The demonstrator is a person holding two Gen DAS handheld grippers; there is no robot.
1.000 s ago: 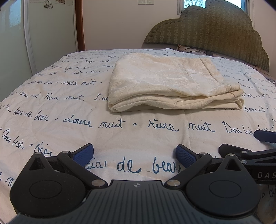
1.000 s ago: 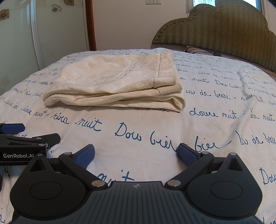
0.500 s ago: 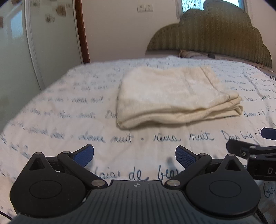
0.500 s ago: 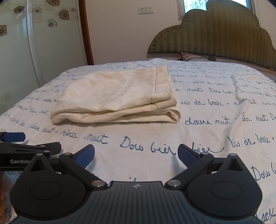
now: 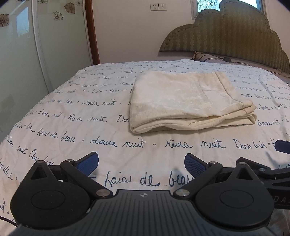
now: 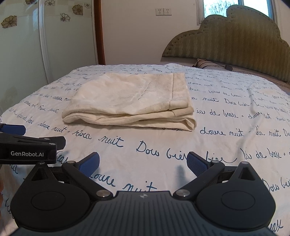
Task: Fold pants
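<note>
- Bed (image 5: 54, 127): fills most of both views. The cover is white quilted cloth printed with rows of dark blue cursive script, lightly creased, with a scalloped edge along the far left side.
- Headboard (image 5: 226, 34): far right, padded, olive-green ribbed fabric with a cloud-shaped top outline and stud trim.
- Wardrobe door (image 6: 23, 54): far left, pale glossy panels with flower decals near the top; a brown wooden frame strip runs beside it.
- Pants (image 5: 188, 103): cream, soft, slightly crinkled fabric, folded into a flat, roughly rectangular stack in the middle of the bed. Stacked layer edges face the near side; a band-like hem strip runs along the right end. In the right wrist view the pants (image 6: 130, 101) lie left of centre, far from both claws.
- Left claw (image 5: 141, 163): black linkage arms with blue ribbed pads, spread wide, nothing between them. It hovers over the near part of the cover, well apart from the pants.
- Right claw (image 6: 143, 162): same build, also spread wide and empty, over the near cover. Its tip shows at the right edge of the left wrist view; the left claw's side, lettered "GenRobot.AI", shows at the left edge of the right wrist view.
- Wall sockets (image 6: 163, 11): two white plates, far wall.
</note>
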